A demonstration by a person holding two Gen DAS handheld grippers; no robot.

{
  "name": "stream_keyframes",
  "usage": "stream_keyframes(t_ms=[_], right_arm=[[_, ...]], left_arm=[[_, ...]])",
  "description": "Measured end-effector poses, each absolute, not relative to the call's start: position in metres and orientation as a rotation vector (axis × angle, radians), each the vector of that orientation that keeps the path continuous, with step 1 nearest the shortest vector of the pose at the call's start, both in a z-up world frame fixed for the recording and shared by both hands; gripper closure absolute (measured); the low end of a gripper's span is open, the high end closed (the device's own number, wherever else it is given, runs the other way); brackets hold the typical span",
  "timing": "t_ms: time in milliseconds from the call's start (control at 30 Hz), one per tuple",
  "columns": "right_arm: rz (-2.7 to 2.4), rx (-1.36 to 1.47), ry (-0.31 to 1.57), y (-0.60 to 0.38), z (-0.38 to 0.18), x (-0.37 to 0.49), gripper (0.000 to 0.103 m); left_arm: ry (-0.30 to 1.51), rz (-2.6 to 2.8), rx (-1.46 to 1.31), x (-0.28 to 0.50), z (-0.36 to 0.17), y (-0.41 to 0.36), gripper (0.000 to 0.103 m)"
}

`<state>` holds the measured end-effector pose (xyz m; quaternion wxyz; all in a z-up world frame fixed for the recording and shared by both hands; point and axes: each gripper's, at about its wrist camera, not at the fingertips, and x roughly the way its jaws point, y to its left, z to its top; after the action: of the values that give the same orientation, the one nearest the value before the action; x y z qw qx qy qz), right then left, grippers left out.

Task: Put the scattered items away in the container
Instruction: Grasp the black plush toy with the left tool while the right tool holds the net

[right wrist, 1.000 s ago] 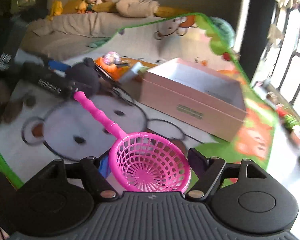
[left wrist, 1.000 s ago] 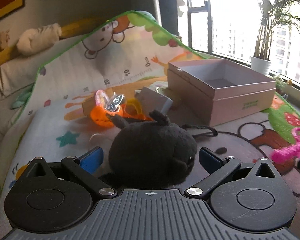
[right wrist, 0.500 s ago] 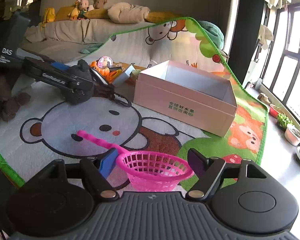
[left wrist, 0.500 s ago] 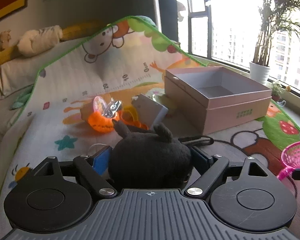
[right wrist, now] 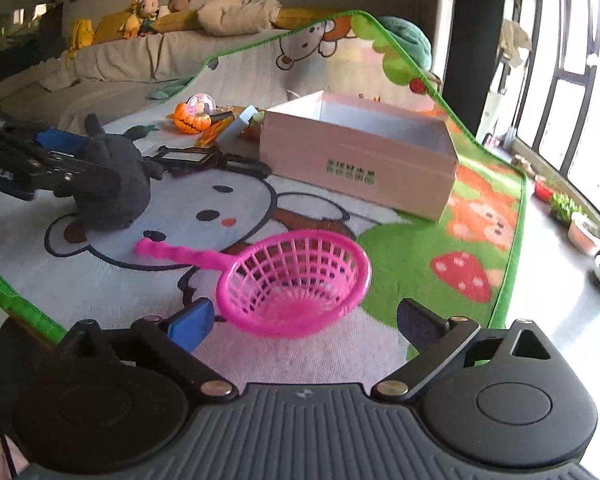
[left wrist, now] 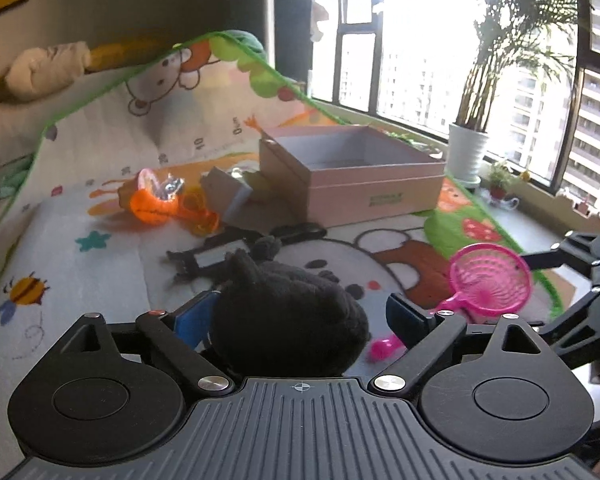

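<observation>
Left wrist view: the left gripper (left wrist: 300, 314), jaws just opened wider, brackets the black plush toy (left wrist: 288, 320); only the blue finger (left wrist: 194, 314) touches it. The pink box (left wrist: 380, 184) lies ahead, slightly right.

Right wrist view: the right gripper (right wrist: 304, 320), jaws just spread, frees the pink strainer (right wrist: 296, 280); its handle points left, the pink box beyond. Whether the strainer rests on the play mat (right wrist: 412, 264) is unclear.
</observation>
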<state>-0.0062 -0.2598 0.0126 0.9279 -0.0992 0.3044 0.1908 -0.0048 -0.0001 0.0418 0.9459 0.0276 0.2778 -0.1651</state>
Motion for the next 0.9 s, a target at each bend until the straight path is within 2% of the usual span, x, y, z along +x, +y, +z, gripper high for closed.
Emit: stream_keyframes(t_ms=[367, 533, 900], right_arm=[[0.374, -0.259, 0.565, -0.242, 0.009, 0.007, 0.005], [0.398, -0.294, 0.558, -0.239, 0.012, 0.006, 0.019], [0.375, -0.276, 0.543, -0.248, 0.021, 0.0, 0.019]], left_arm=[[0.588, -0.3, 0.131, 0.002, 0.029, -0.005, 0.002], [0.603, -0.28, 0.193, 0.005, 0.023, -0.007, 0.001], [0.59, -0.236, 0.217, 0.012, 0.019, -0.015, 0.001]])
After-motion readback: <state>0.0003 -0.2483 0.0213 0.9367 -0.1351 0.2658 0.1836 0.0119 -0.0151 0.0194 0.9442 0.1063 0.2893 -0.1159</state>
